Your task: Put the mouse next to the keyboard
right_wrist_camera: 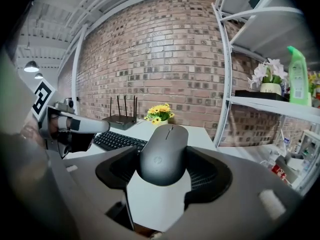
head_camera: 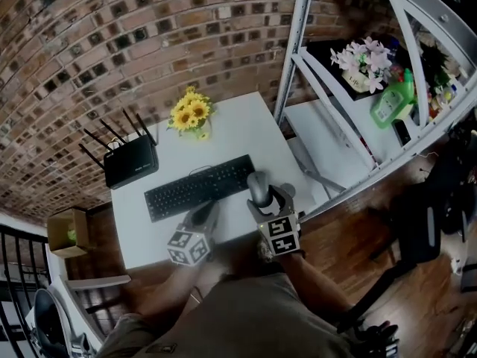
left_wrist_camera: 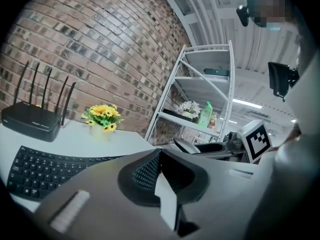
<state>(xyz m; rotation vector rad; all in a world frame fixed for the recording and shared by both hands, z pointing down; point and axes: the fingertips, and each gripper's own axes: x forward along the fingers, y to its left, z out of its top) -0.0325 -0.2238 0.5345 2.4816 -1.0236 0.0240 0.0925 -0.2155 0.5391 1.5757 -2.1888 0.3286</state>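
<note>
- My right gripper (right_wrist_camera: 163,181) is clamping its ribbed jaws on the smooth, rounded grey mouse (right_wrist_camera: 163,151), mid-frame in the head view, just right of the flat black keyboard (head_camera: 200,186).
- My left gripper (left_wrist_camera: 159,179) is hovering with its jaws together and empty, at the keyboard's lower edge.
- Bare white table (head_camera: 246,129) is lying open above the mouse; a metal shelf frame (head_camera: 298,43) is bordering its right edge.

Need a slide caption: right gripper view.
Right gripper grips a flat grey mouse; black keyboard on white table beyond.
</note>
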